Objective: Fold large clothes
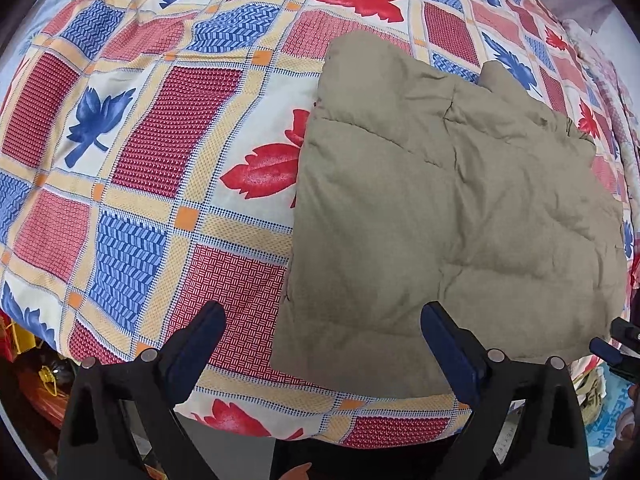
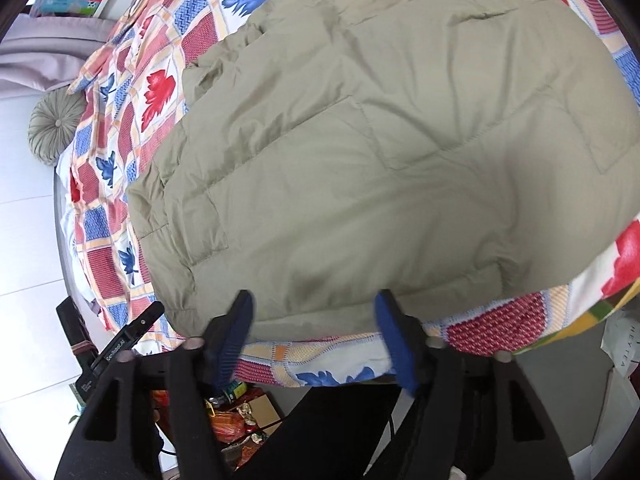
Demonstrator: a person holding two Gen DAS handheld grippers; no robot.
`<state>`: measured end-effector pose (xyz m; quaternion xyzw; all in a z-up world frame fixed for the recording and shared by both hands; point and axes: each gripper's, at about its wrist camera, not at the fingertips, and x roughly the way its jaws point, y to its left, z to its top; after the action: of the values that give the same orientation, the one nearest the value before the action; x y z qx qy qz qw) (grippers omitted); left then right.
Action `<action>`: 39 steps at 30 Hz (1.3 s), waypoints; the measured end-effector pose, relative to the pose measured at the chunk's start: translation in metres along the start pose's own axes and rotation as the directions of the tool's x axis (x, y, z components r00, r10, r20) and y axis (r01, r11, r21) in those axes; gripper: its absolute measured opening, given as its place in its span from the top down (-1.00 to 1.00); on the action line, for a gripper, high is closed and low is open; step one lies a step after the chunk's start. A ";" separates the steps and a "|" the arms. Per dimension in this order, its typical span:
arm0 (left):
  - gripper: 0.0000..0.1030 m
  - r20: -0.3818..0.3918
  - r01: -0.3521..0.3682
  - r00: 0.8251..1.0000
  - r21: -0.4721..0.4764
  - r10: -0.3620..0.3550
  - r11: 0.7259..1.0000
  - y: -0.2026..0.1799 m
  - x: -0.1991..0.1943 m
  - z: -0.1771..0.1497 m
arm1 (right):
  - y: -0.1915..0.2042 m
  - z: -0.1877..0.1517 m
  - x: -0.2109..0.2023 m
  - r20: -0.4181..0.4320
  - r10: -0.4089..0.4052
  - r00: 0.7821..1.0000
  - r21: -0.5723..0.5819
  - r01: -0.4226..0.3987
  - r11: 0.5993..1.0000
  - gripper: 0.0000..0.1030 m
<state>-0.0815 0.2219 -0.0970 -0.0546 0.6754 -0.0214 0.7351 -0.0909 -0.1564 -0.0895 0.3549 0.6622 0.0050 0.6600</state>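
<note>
A large olive-green quilted jacket (image 1: pixel 448 208) lies folded and flat on a bed; it fills most of the right wrist view (image 2: pixel 400 152). My left gripper (image 1: pixel 322 316) is open and empty, above the jacket's near left corner, with its right finger over the jacket and its left finger over the bedsheet. My right gripper (image 2: pixel 314 306) is open and empty at the jacket's near hem. The tip of the right gripper shows at the right edge of the left wrist view (image 1: pixel 616 344), and the left gripper shows at the lower left of the right wrist view (image 2: pixel 120 340).
The bed has a patchwork sheet (image 1: pixel 160 140) with red and blue leaves. A round green cushion (image 2: pixel 54 126) lies at the bed's far end by a white wall. Clutter and bags (image 2: pixel 232 416) sit on the floor below the bed's near edge.
</note>
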 end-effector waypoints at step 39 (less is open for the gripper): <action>-0.91 -0.256 0.613 0.780 0.125 -0.571 0.781 -0.035 0.110 0.082 | 0.018 0.012 0.038 0.007 -0.053 0.999 -0.115 0.054 0.992 -1.00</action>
<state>0.0107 0.1800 -0.1952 -0.1879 0.6893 -0.3258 0.6192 -0.0674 -0.1304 -0.1156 0.2983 0.6688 0.0249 0.6805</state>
